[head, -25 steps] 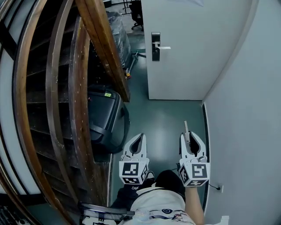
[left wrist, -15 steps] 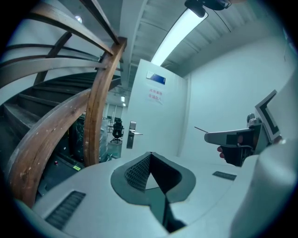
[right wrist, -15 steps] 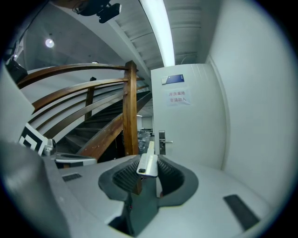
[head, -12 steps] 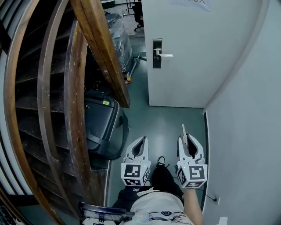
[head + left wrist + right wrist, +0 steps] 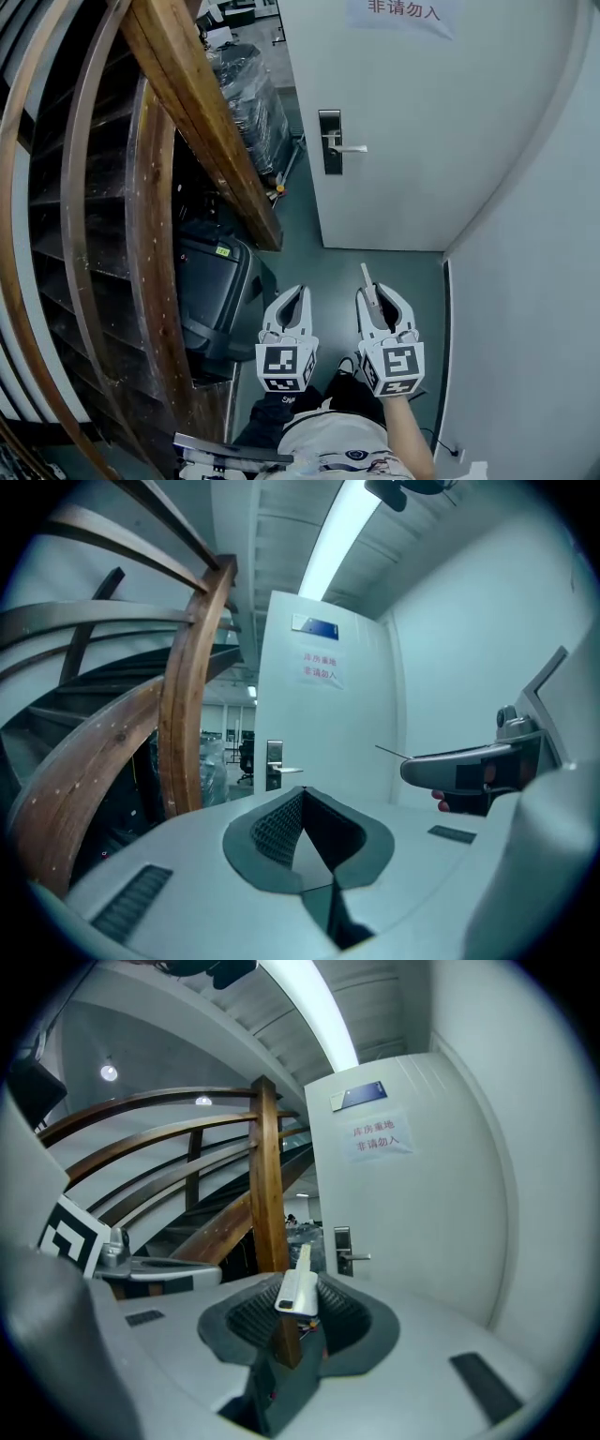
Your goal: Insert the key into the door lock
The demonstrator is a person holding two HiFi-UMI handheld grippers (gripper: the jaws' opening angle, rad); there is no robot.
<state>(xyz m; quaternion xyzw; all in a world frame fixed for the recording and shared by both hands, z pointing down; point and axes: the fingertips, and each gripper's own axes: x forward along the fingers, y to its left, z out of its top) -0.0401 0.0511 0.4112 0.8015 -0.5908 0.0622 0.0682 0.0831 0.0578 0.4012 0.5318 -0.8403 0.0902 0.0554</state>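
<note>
One white-handled key (image 5: pixel 298 1288), thin blade forward, gripped by right tool (image 5: pixel 374 294), left tool (image 5: pixel 296 293) closed

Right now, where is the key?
In the head view the key sits clamped in the right gripper, bottom centre, pointing at the white door.

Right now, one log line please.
right gripper: shut on key | left gripper: shut, empty | lock: ahead, not reached
</note>
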